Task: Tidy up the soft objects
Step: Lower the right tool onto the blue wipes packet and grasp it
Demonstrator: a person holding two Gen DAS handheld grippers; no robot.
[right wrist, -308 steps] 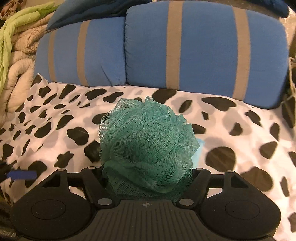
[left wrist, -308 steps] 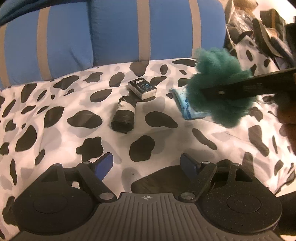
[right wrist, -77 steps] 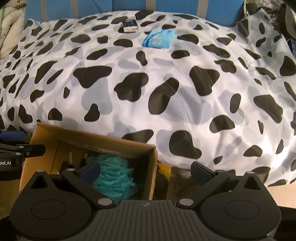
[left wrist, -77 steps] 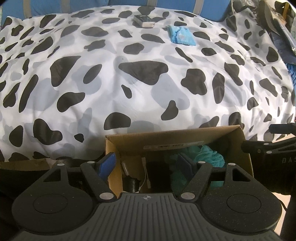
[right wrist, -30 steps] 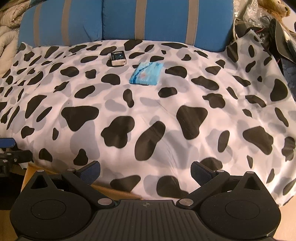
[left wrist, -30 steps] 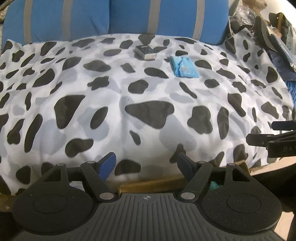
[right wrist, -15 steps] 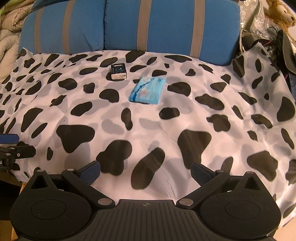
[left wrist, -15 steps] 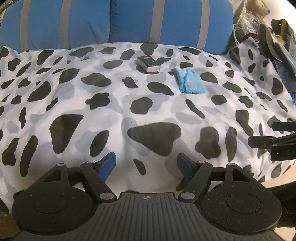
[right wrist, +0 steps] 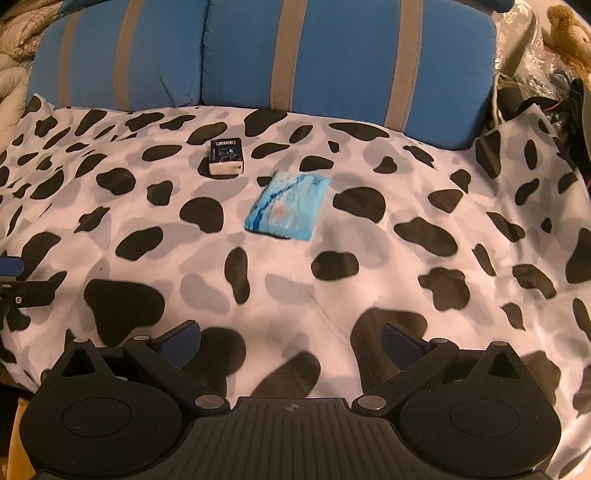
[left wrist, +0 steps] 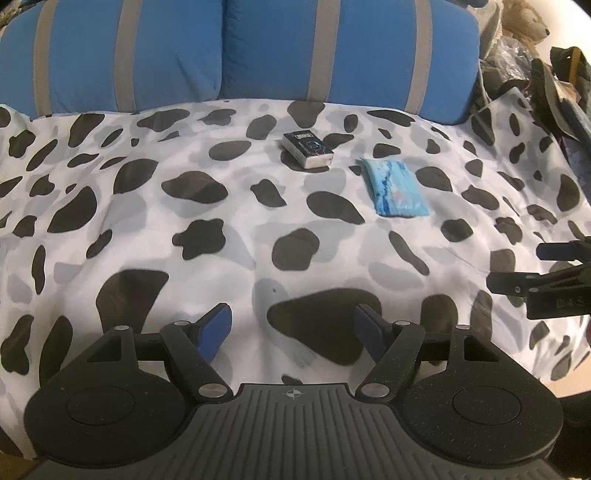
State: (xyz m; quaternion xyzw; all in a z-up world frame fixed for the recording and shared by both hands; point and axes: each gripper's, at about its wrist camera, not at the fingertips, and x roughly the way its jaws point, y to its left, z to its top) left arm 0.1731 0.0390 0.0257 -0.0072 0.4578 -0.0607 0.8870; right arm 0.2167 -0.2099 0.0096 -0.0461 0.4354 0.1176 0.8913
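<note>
A light blue soft packet (left wrist: 396, 191) lies on the cow-print bed cover (left wrist: 236, 229), to the right of a small dark box (left wrist: 307, 150). Both also show in the right wrist view: the packet (right wrist: 288, 206) and the box (right wrist: 226, 156). My left gripper (left wrist: 293, 328) is open and empty over the near part of the bed. My right gripper (right wrist: 290, 343) is open and empty, also over the near edge. The right gripper's fingers (left wrist: 517, 284) show at the right edge of the left wrist view.
Two blue pillows with tan stripes (left wrist: 236, 55) lean at the head of the bed. Clutter of bags and a plush toy (right wrist: 565, 33) is piled at the far right. A beige quilt (right wrist: 11, 74) lies at the far left. A cardboard edge (right wrist: 14, 439) shows at bottom left.
Both grippers have risen from the cardboard box and moved forward over the bed. The packet and the small box look nearer. The box has dropped out of the left wrist view.
</note>
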